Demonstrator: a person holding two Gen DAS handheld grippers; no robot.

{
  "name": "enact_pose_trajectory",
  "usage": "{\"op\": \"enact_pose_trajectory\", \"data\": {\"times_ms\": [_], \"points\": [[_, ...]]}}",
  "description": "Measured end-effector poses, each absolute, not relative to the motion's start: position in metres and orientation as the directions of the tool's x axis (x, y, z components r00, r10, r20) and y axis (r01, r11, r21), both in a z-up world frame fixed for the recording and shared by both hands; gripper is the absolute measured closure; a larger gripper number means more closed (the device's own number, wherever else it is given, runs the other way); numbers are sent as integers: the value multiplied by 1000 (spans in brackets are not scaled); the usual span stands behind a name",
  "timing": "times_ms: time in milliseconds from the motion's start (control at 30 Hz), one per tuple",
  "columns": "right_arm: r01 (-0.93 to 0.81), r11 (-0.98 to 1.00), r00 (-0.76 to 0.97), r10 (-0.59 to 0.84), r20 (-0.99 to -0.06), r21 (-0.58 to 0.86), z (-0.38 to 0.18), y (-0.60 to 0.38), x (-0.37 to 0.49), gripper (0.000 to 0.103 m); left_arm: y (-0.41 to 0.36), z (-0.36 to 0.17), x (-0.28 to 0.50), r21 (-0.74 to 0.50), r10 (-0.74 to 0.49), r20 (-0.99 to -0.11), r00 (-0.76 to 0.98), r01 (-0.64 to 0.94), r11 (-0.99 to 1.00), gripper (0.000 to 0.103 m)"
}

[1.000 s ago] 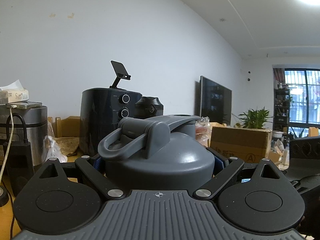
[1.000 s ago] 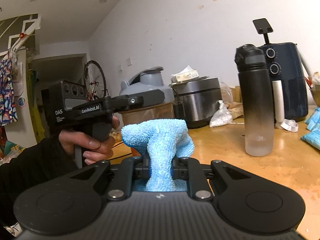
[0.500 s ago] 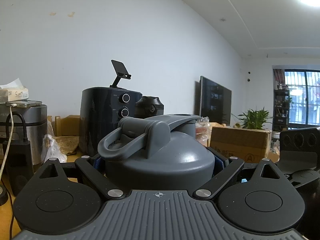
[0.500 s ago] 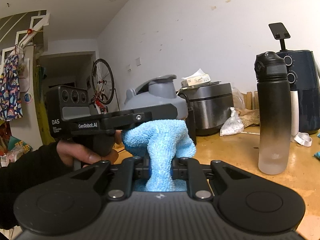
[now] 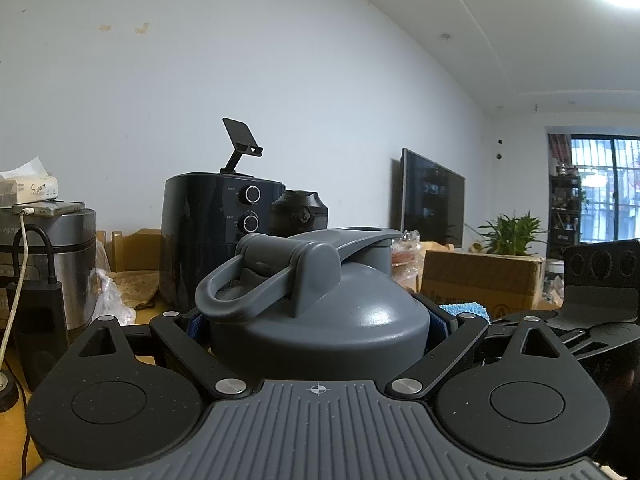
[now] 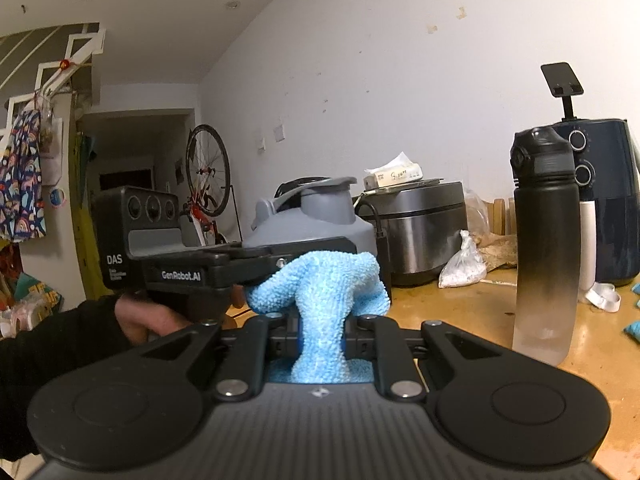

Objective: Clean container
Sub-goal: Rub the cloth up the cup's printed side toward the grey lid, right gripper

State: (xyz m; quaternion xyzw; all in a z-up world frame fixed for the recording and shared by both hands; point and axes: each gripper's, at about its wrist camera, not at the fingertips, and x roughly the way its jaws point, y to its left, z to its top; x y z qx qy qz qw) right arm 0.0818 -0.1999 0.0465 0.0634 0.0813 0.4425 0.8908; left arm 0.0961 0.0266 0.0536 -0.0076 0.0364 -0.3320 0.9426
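Grey domed plastic container [image 5: 320, 312] clamped in left gripper [image 5: 320, 320] jaws above the desk; right gripper [image 6: 320, 336], pinching fluffy blue cloth [image 6: 320, 292], has moved closer. Wiping likely imminent.

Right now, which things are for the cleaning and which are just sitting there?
For the cleaning: grey container in the left gripper; blue cloth in the right gripper.

Just sitting: black bottle, air fryer, rice cooker, tissue box.

One grey jug [image 5: 320, 312], one blue cloth [image 6: 320, 292], one black bottle [image 6: 546, 240], one air fryer [image 5: 212, 236], one rice cooker [image 6: 424, 232].
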Motion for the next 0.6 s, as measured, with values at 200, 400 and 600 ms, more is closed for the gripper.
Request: {"op": "enact_pose_trajectory", "data": {"times_ms": [200,400,600], "points": [[-780,595,585,803,-114,191,44,-200,84,95,22,56,99,-37,-625,-68,777,624,780,7],[-779,599,568,799,-197,186,34,-194,89,95,23,55,102,-38,-626,-66,777,625,780,7],[-777,605,539,783,-310,175,18,-183,96,95,23,56,105,-39,-626,-66,777,625,779,7]]}}
